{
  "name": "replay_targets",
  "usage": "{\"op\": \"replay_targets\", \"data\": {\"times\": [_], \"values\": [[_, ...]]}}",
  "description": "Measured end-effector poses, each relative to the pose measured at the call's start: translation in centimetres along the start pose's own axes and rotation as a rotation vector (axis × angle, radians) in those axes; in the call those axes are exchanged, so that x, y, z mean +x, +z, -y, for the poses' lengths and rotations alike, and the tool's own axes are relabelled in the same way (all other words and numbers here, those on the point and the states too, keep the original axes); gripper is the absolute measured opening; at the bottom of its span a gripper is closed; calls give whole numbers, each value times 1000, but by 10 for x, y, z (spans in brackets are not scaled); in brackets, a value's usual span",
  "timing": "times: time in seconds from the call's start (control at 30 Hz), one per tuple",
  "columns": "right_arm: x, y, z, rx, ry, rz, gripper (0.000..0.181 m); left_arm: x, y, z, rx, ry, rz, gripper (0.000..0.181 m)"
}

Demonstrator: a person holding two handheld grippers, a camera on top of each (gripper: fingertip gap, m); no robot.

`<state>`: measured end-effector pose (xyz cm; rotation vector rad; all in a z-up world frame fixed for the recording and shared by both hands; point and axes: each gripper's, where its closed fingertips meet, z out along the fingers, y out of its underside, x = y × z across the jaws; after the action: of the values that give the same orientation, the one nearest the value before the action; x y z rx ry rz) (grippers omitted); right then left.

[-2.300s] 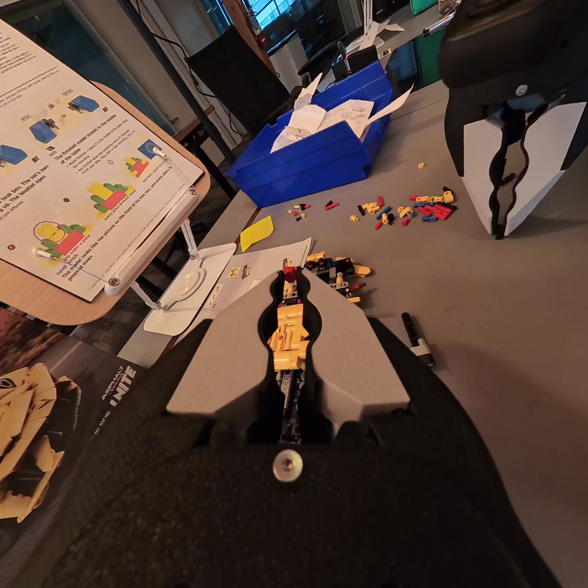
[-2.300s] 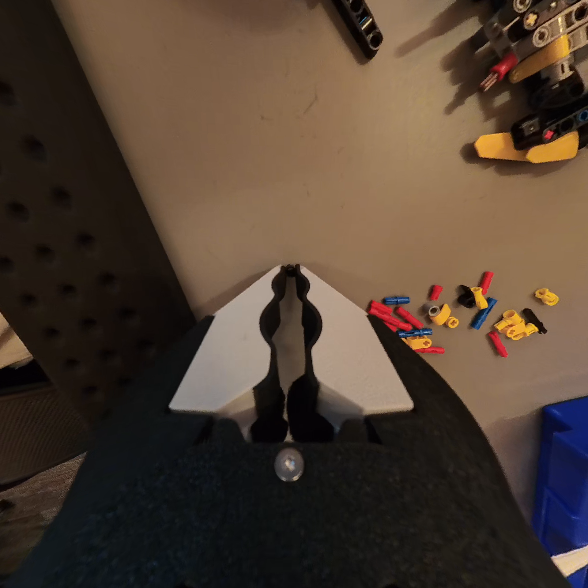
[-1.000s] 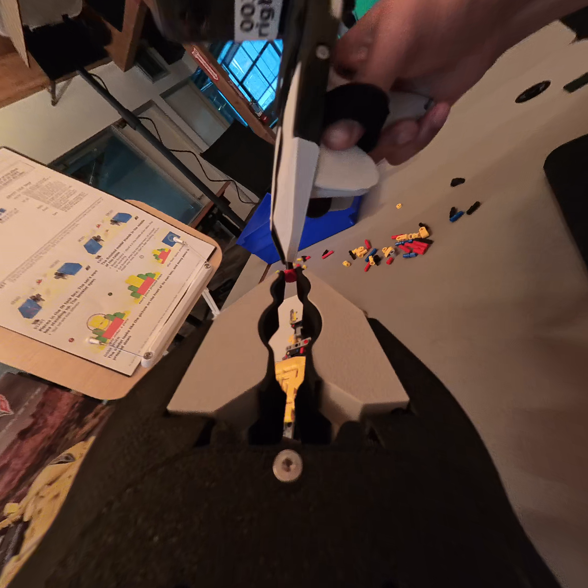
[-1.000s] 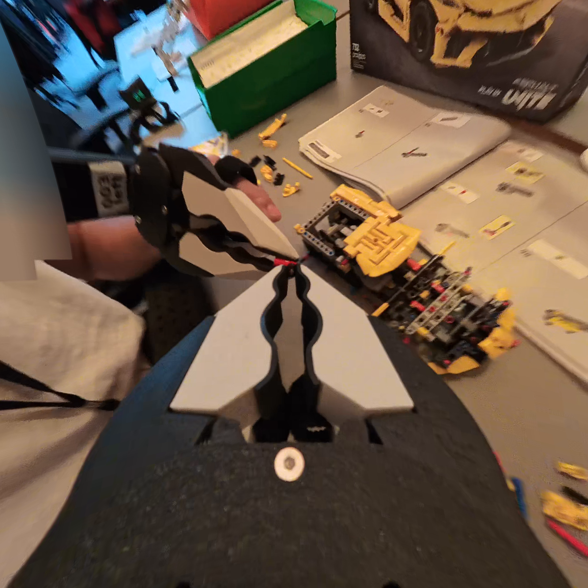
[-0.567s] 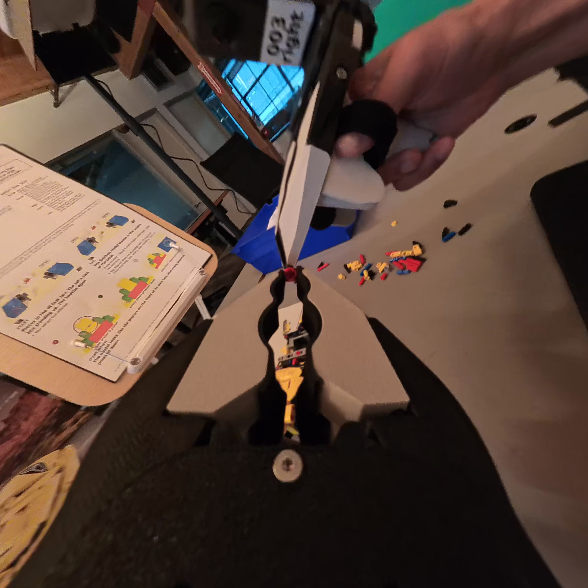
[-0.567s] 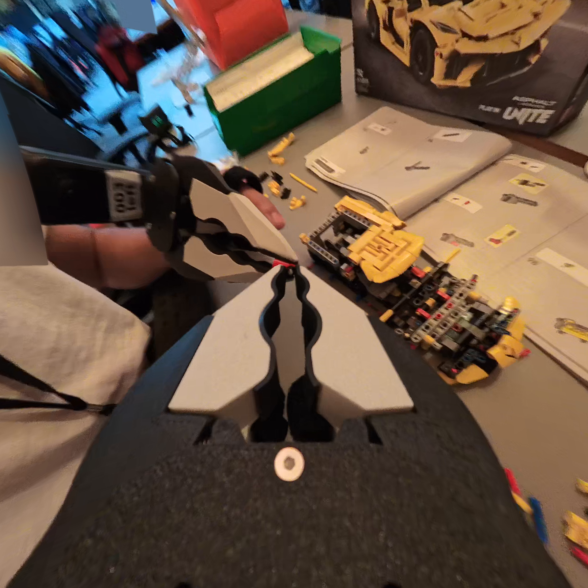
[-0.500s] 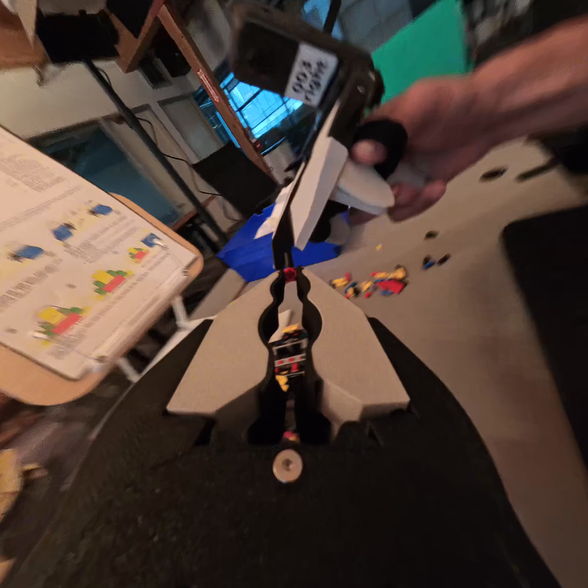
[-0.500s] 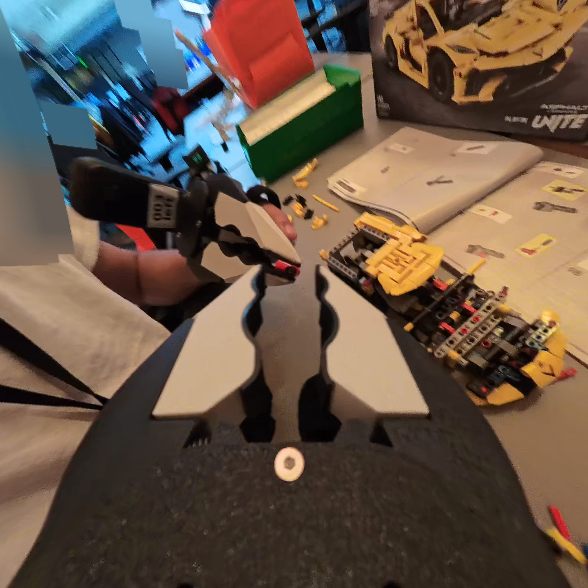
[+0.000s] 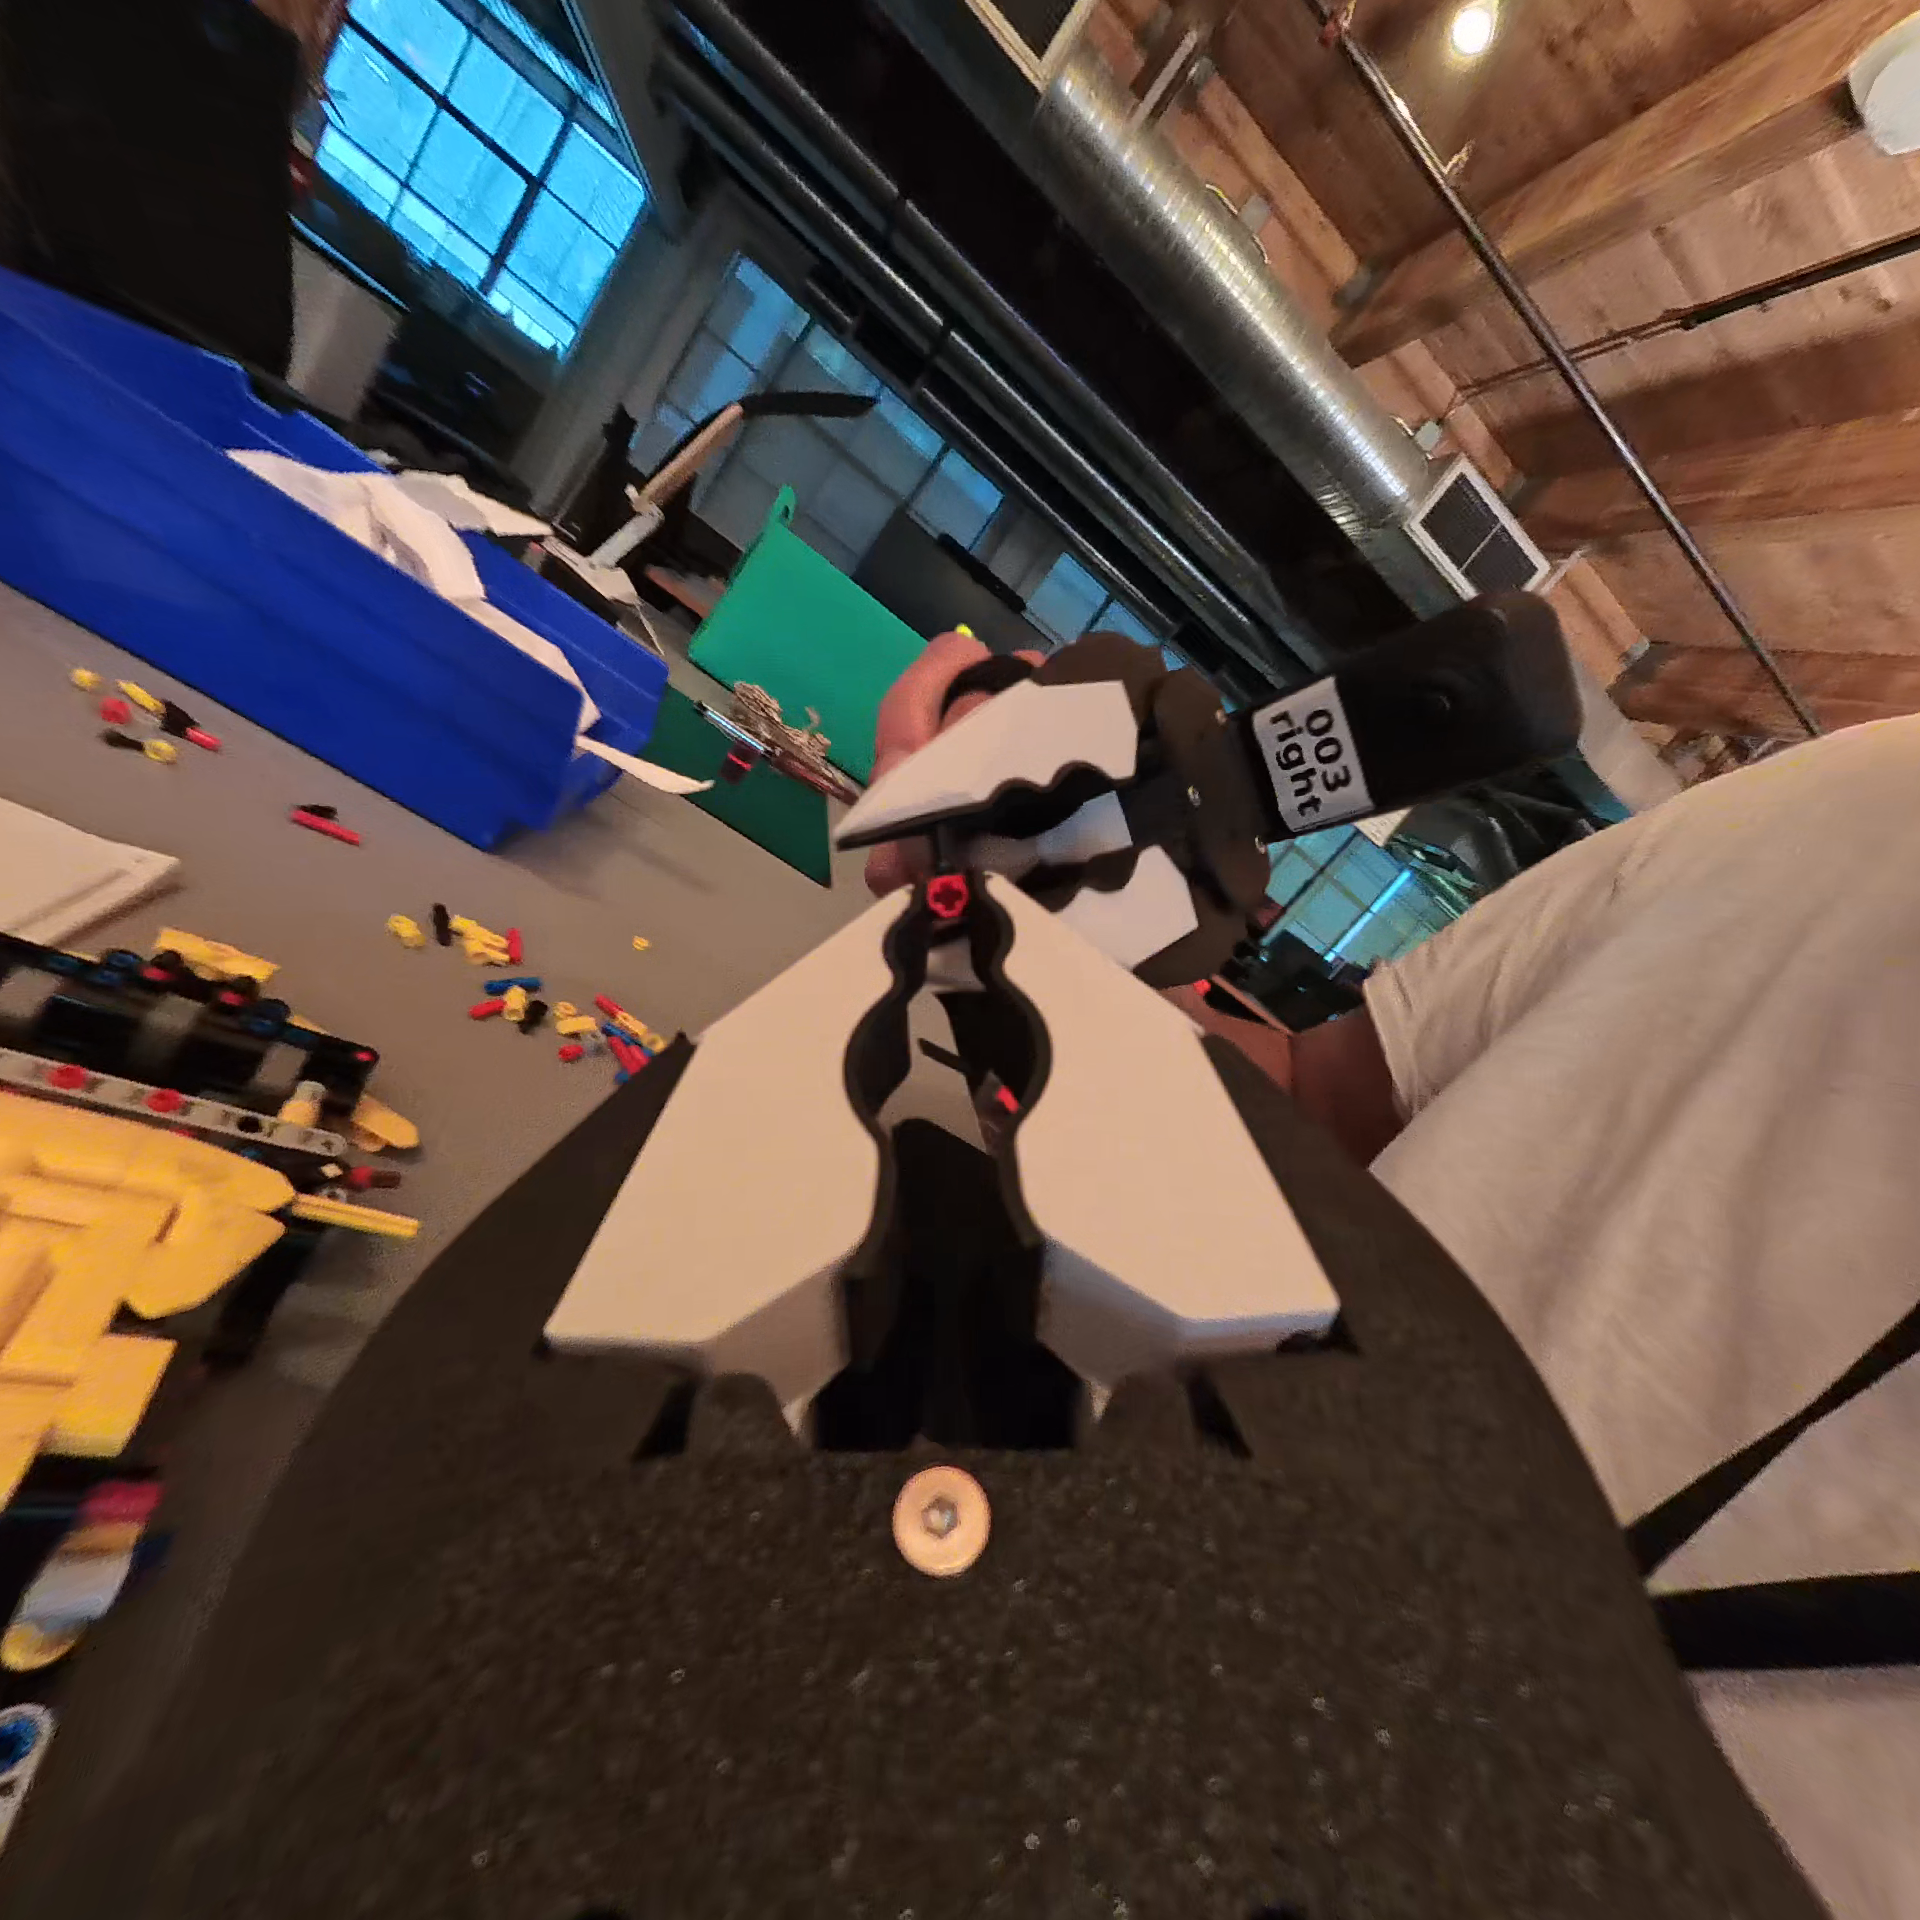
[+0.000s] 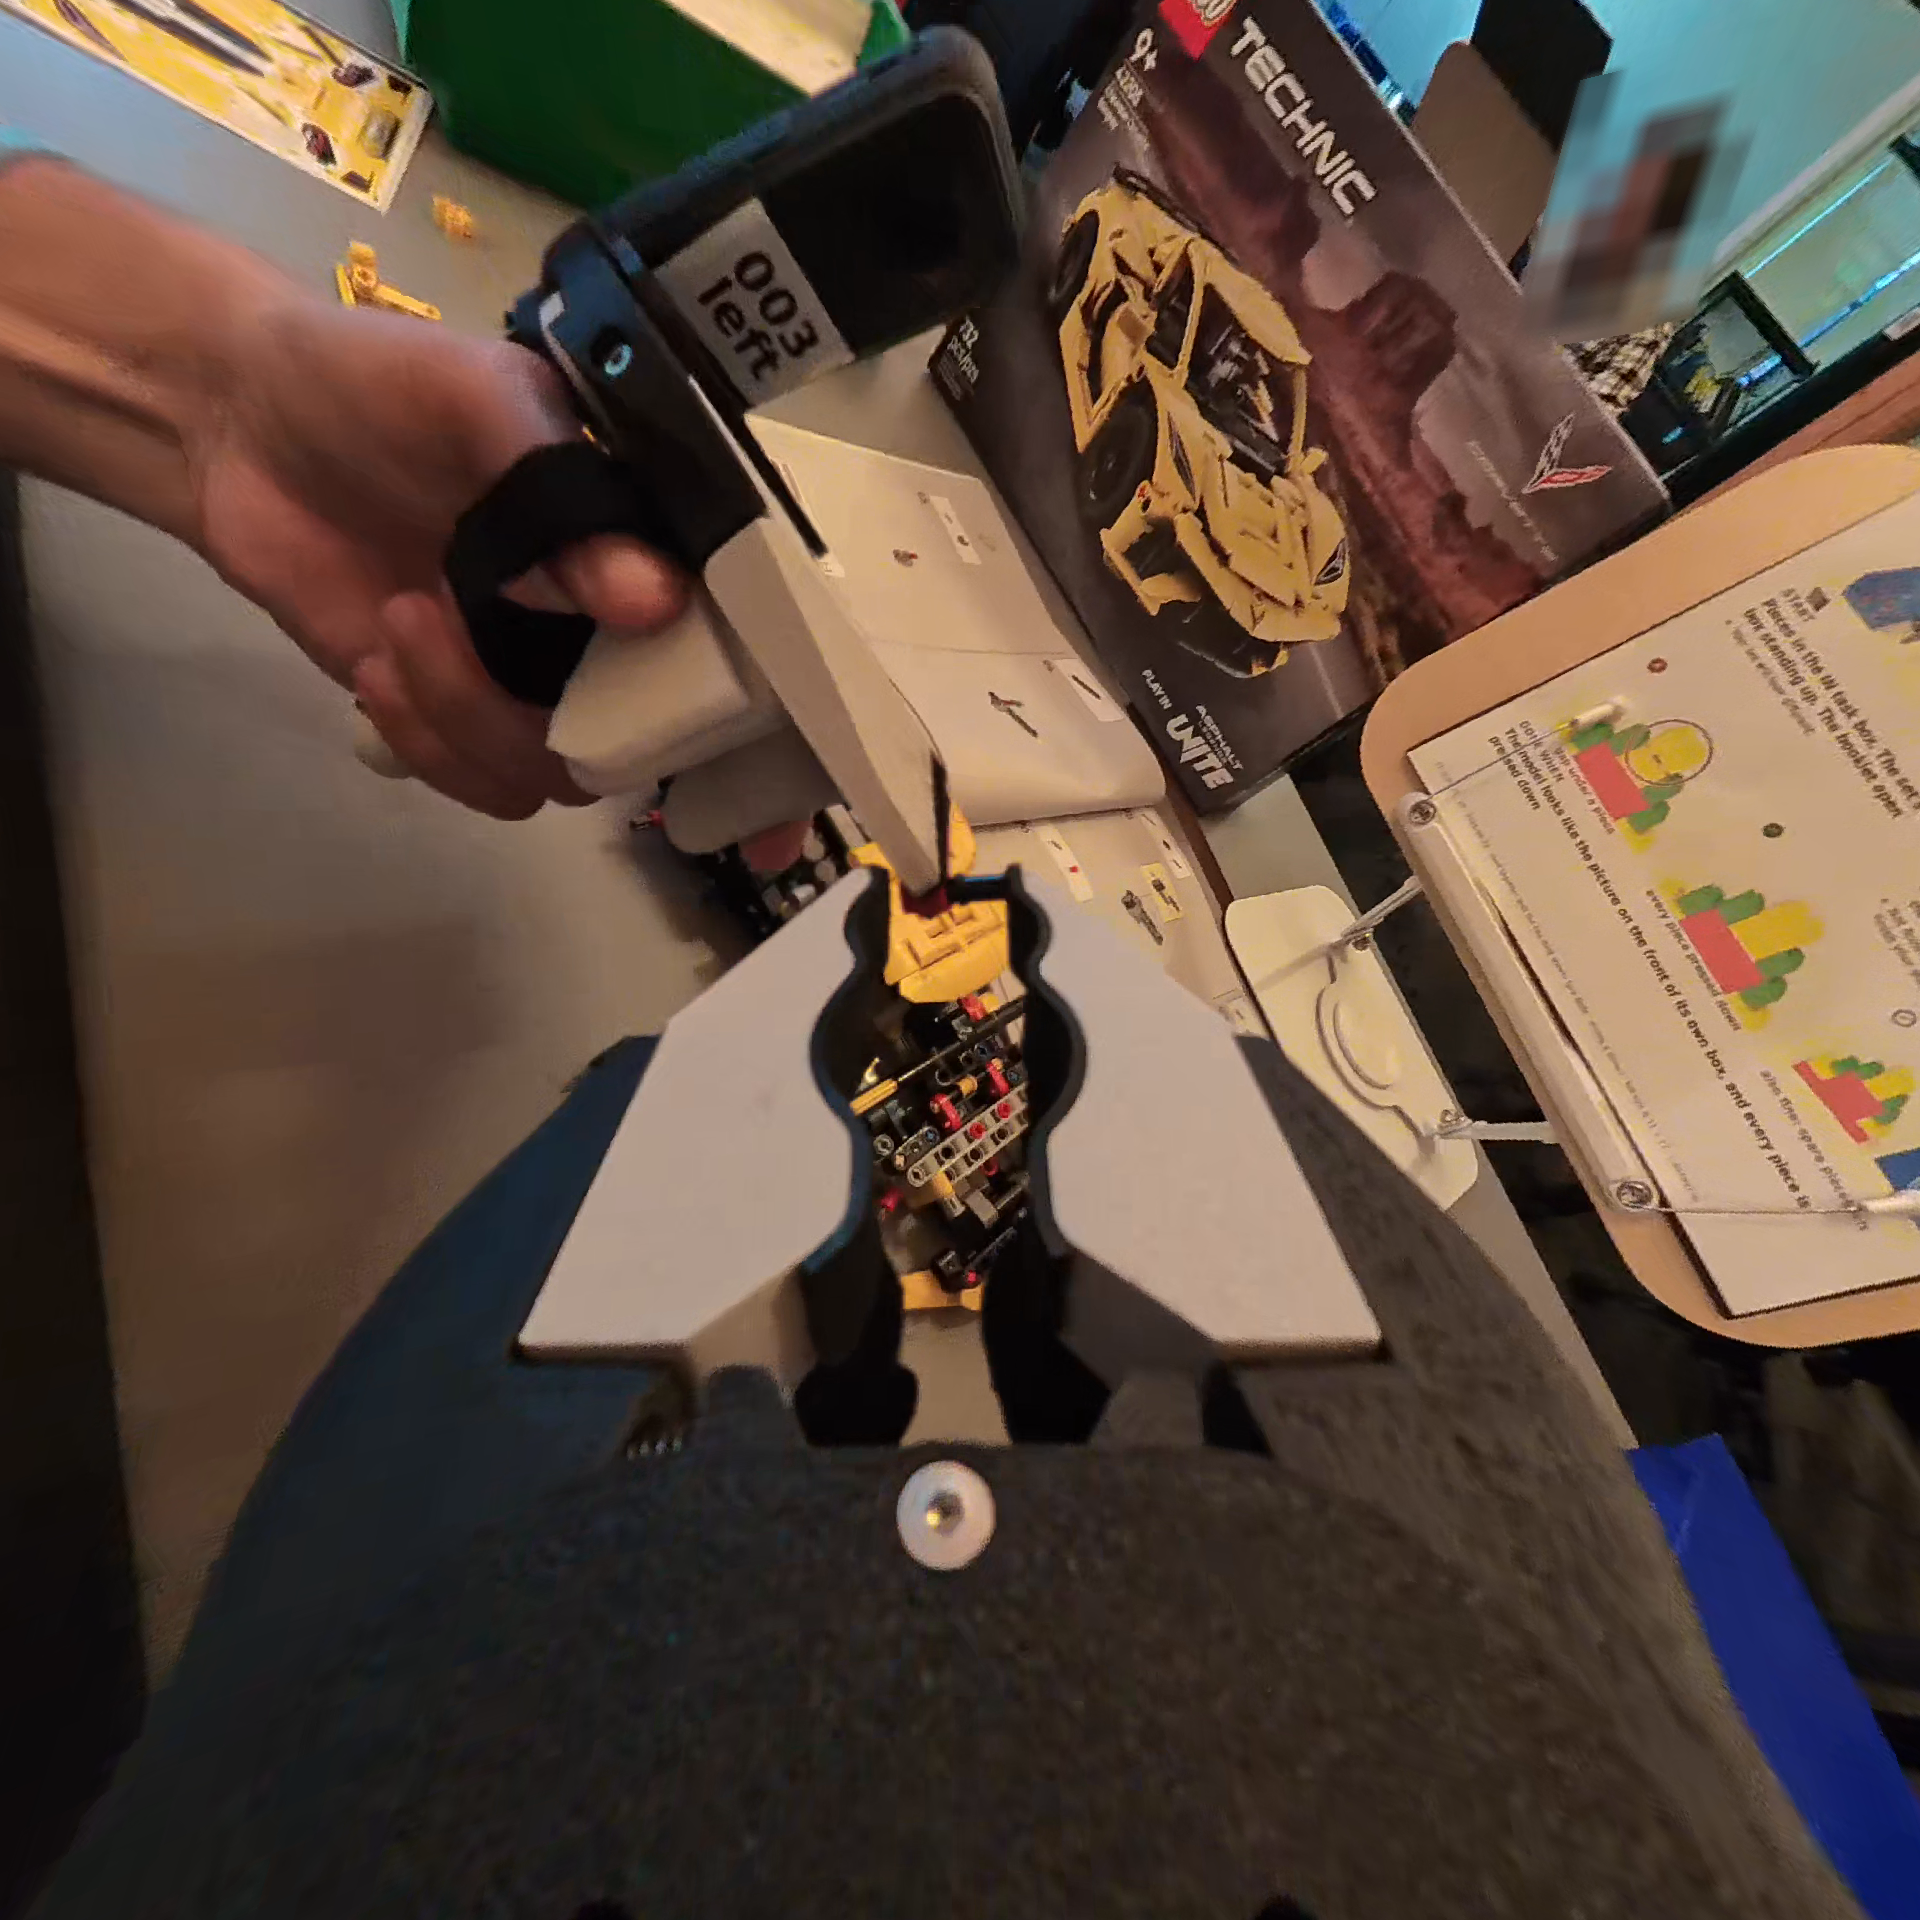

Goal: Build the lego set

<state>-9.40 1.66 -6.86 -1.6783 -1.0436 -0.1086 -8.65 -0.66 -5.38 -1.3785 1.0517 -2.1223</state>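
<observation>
Since the handover, your right gripper [image 10: 940, 894] stands open, empty; left gripper [image 9: 945, 899] clamps the red pin [image 9: 947, 895], twelve o'clock. Light, slippery: grip mid-shaft.

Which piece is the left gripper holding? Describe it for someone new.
Start at the yellow car model on the grey table, then look above it to the left gripper. Pinched at its very tip is a tiny red pin, the only one held off the table.
</observation>
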Motion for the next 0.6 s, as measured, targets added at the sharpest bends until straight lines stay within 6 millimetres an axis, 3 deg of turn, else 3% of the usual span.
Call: {"op": "replay_targets", "data": {"times": [0.6], "values": [[-3,-2,0,-45,-49,22,15,-5,-3,-3,-13,-79,-33,6]]}}
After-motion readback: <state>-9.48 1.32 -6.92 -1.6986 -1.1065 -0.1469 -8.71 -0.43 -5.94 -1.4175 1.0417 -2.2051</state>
